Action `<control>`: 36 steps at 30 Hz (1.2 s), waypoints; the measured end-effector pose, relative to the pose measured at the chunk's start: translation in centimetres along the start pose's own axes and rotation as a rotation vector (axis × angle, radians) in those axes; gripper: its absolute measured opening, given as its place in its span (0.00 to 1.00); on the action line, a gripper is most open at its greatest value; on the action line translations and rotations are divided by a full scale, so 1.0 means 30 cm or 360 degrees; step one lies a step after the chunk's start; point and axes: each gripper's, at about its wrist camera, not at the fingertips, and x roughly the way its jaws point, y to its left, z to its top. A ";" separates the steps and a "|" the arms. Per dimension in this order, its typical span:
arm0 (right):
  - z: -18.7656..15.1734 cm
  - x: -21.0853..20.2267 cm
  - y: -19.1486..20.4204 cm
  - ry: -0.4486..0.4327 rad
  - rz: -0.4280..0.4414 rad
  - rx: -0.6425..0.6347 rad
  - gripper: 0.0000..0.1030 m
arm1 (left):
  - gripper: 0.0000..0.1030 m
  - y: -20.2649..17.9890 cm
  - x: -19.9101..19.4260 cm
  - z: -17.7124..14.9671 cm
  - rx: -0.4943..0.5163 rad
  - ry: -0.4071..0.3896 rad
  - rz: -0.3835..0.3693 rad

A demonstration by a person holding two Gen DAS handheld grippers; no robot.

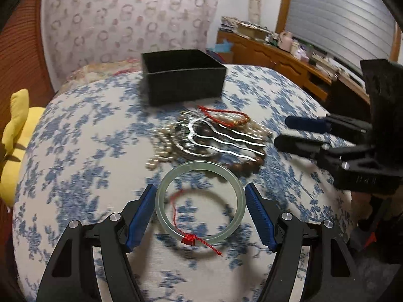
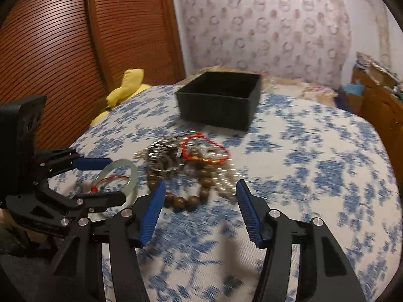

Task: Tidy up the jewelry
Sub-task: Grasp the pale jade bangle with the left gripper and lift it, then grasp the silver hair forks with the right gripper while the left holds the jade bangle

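Jade bangle (image 1: pixel 200 202) between parted left claw (image 1: pixel 200 196) fingers

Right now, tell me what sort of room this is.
Likely a bedroom: the jewelry lies on a bed with a padded headboard, a yellow plush toy beside it and a cluttered wooden dresser nearby.

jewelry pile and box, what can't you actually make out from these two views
- Black box interior: both views; its walls hide the floor.
- Jewelry pile: motion blur and overlap; the pale beads, brown beads and metal pin tangle, so the piece count is unclear.
- Jade bangle contact: between the open left gripper pads; touch unclear.
- Right gripper: open, height above the bedspread unclear.
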 end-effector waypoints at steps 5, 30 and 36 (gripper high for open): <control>0.034 0.071 0.061 0.0077 0.0071 -0.0076 0.58 | 0.67 0.049 -0.017 0.004 -0.0051 -0.0019 0.0031; 0.059 0.196 0.147 0.0254 -0.0142 -0.0489 0.36 | 0.67 0.101 -0.041 -0.005 -0.0109 -0.0039 0.0046; 0.055 0.207 0.142 0.0261 -0.0111 -0.0455 0.35 | 0.67 0.096 -0.041 -0.006 -0.0115 -0.0037 0.0048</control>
